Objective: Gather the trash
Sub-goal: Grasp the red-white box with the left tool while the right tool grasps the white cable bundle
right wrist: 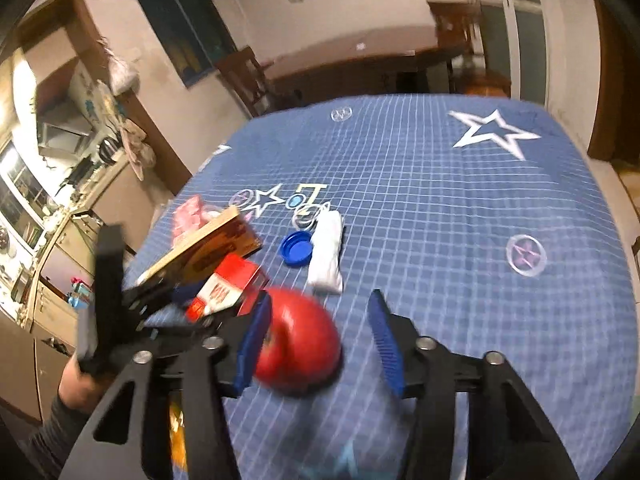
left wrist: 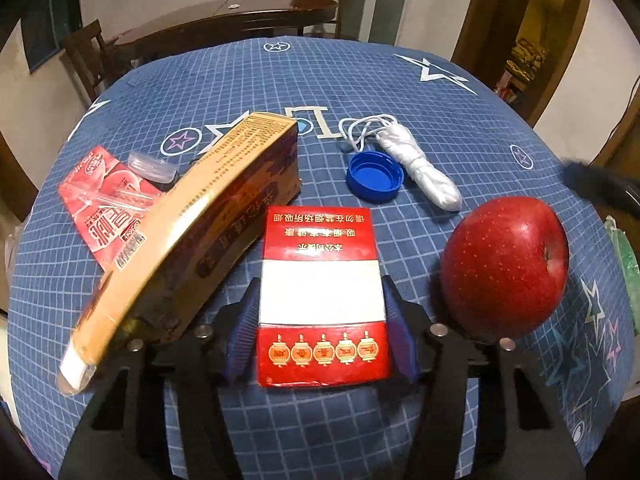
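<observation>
surface: table (left wrist: 360,80) under blue grid cloth with white stars; dim room, dark wooden dining table behind | left tool (left wrist: 322,324): pitched down, pads clamped on red-and-white cigarette pack (left wrist: 320,296) | red apple (left wrist: 505,266) just right of pack | right tool (right wrist: 316,340): jaws apart, apple between, view blurred

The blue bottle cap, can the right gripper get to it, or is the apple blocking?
Probably yes. The apple sits between the right gripper's spread fingers, untouched, with the blue bottle cap farther on beside the white bundle. Lifting over the apple leaves bare cloth around the cap.
</observation>
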Tool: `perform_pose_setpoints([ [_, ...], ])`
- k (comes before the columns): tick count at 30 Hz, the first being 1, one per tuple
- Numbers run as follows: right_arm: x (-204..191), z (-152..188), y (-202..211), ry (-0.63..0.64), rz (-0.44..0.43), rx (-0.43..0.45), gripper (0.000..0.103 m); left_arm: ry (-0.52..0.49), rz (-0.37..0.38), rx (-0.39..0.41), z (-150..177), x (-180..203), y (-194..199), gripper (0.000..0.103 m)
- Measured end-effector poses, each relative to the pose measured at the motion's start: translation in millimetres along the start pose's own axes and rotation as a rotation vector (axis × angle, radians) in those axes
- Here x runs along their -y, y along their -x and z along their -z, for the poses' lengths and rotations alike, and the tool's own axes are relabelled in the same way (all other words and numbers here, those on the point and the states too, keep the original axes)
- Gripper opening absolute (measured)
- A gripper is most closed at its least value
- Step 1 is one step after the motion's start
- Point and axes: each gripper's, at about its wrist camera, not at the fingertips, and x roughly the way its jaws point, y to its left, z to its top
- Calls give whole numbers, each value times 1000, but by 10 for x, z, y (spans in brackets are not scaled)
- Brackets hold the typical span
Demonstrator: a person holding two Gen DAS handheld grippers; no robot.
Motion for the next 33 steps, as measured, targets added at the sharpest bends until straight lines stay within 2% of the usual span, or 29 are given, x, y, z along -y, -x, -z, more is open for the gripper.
perform_pose_setpoints([
  [5, -128, -337, -620, 29, 28, -146, 45, 2, 18, 11, 28, -31, 17, 55],
  [8, -157, -446, -891, 55, 87, -201, 45, -3, 18, 13, 37, -15, 16, 55],
  [14, -125, -553, -1197, 98, 112, -309, 45, -15, 26, 17, 15, -14, -21, 55],
  [17, -133, -582, -1231, 114, 117, -315, 45, -24, 25, 20, 12, 7, -30, 55],
  [19, -166, -586, -1246, 139, 144, -312, 40, -30, 28, 17, -6, 19, -37, 55],
  [21, -203, -596, -1263, 153, 158, -305, 25, -28, 35, 15, -33, 21, -46, 55],
  [25, -196, -503, -1200, 154, 141, -256, 25, -19, 40, 26, -49, 18, -54, 54],
  [29, -184, -470, -916, 145, 153, -137, 24, 2, 45, 45, -75, -32, -40, 54],
  [33, -216, -421, -475, 139, 178, -6, 25, 10, 11, 110, -75, -25, 136, 54],
])
